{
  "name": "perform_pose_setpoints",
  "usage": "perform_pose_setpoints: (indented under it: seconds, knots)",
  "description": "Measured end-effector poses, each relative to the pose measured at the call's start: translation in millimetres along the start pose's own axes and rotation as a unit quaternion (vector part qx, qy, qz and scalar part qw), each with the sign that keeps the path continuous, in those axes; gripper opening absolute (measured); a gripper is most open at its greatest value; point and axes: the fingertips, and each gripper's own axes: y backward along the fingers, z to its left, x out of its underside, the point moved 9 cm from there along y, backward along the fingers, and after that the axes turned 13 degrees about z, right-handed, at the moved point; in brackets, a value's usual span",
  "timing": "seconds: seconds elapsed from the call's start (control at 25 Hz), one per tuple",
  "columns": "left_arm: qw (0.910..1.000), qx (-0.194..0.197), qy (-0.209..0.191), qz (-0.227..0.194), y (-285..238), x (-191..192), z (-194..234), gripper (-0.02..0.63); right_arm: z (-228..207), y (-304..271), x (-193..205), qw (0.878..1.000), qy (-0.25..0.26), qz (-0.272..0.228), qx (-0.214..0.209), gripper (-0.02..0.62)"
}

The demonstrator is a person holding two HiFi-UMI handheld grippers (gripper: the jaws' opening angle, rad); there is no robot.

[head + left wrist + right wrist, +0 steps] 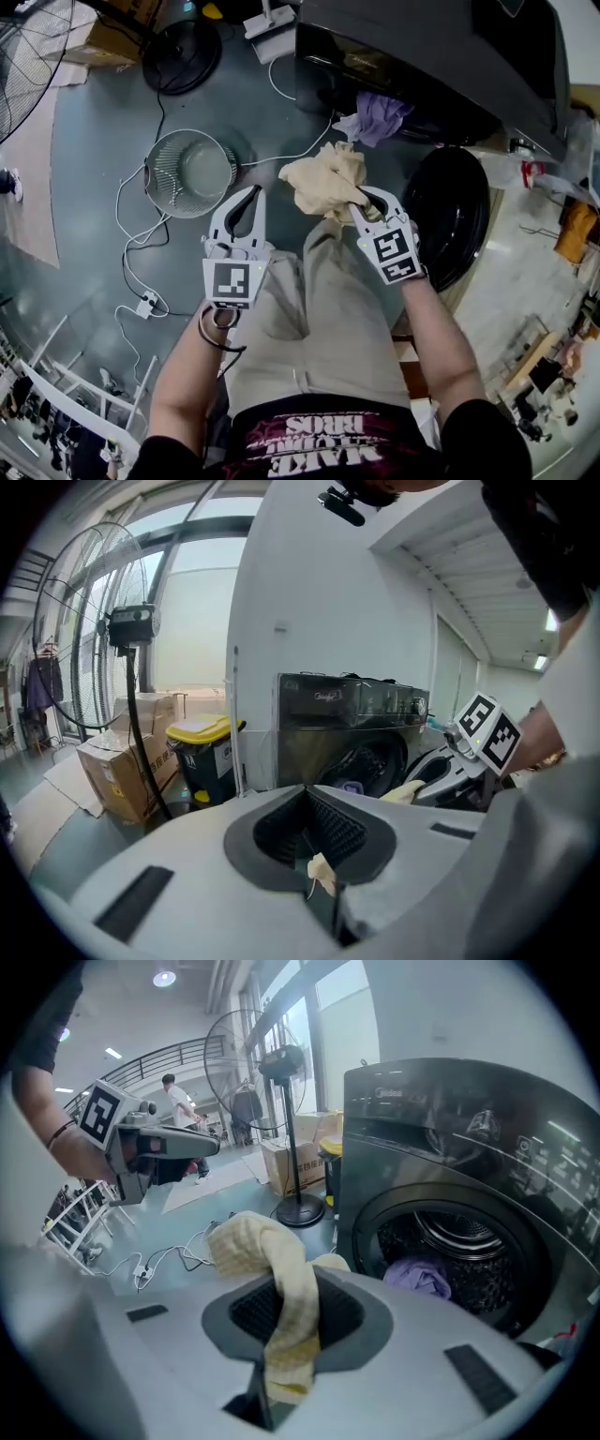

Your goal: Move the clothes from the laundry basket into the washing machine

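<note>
A cream knitted cloth (323, 178) hangs bunched from my right gripper (364, 202), which is shut on it just in front of the dark washing machine (422, 56). In the right gripper view the cloth (248, 1237) runs down between the pads of the gripper (281, 1288), beside the open drum (469, 1241) where a purple garment (419, 1277) lies. My left gripper (251, 192) hovers left of the cloth, over the floor. Its jaws (307, 794) are shut, with only a small cream scrap of lint (322, 872) stuck between them. The round mesh laundry basket (155, 178) stands on the floor to the left and looks empty.
The machine's round door (450, 216) hangs open at the right. White cables (141, 253) and a power strip (147, 303) lie on the floor by the basket. A standing fan (281, 1063), cardboard boxes (122, 771) and a yellow-lidded bin (204, 752) stand left of the machine.
</note>
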Motion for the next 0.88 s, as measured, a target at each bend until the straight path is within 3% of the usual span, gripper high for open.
perform_pose_setpoints:
  seconds: [0.88]
  knots:
    - [0.9976,0.055,-0.033,0.027,-82.4,-32.6,-60.2,0.003,-112.5,16.2,44.8,0.991,-0.105,-0.033,0.082,0.08]
